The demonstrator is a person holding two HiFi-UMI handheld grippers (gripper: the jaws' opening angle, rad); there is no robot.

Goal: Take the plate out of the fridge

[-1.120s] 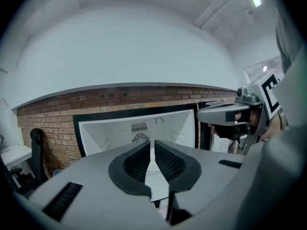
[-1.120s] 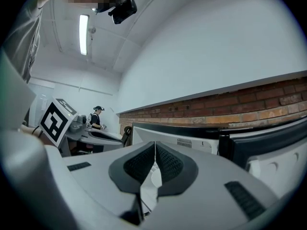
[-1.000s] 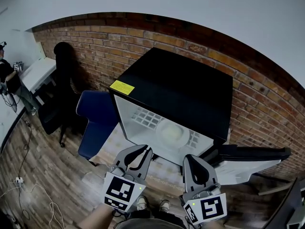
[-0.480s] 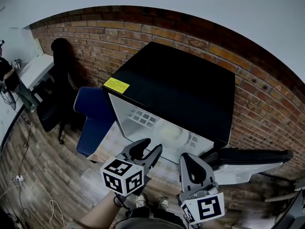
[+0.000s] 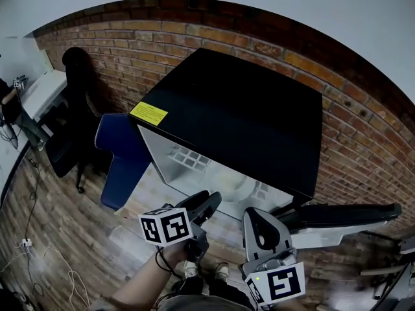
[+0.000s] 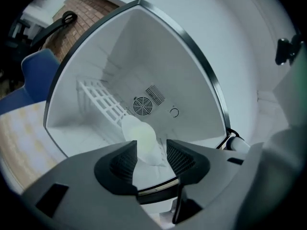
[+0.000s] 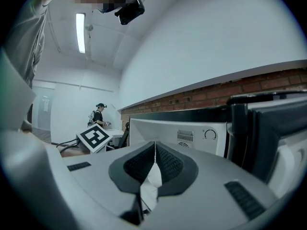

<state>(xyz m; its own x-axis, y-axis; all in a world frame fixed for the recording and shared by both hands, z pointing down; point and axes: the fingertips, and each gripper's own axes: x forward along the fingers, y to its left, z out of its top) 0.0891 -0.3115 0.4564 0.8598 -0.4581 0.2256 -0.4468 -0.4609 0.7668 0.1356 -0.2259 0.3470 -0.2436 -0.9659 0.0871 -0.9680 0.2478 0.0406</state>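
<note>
The small black fridge [image 5: 240, 115] stands open against the brick wall, its white inside facing me. A pale round plate [image 5: 238, 186] lies on the fridge floor beside a white wire rack [image 6: 103, 99]. In the left gripper view the plate [image 6: 139, 135] shows beyond the jaws. My left gripper [image 5: 206, 203] hovers just outside the fridge opening, turned on its side. Its jaws are opening and nothing is between them [image 6: 151, 150]. My right gripper [image 5: 262, 229] hangs lower at the right, shut and empty [image 7: 154, 145].
The fridge door [image 5: 337, 216] swings out to the right. A blue chair [image 5: 120, 157] stands close to the fridge's left side, with a black office chair [image 5: 71, 109] behind it. Cables [image 5: 29, 251] lie on the wooden floor. A person [image 5: 8, 109] stands far left.
My left gripper has rolled onto its side, edged toward the fridge opening, and its jaws have gone from shut to open. The right gripper has barely moved.
</note>
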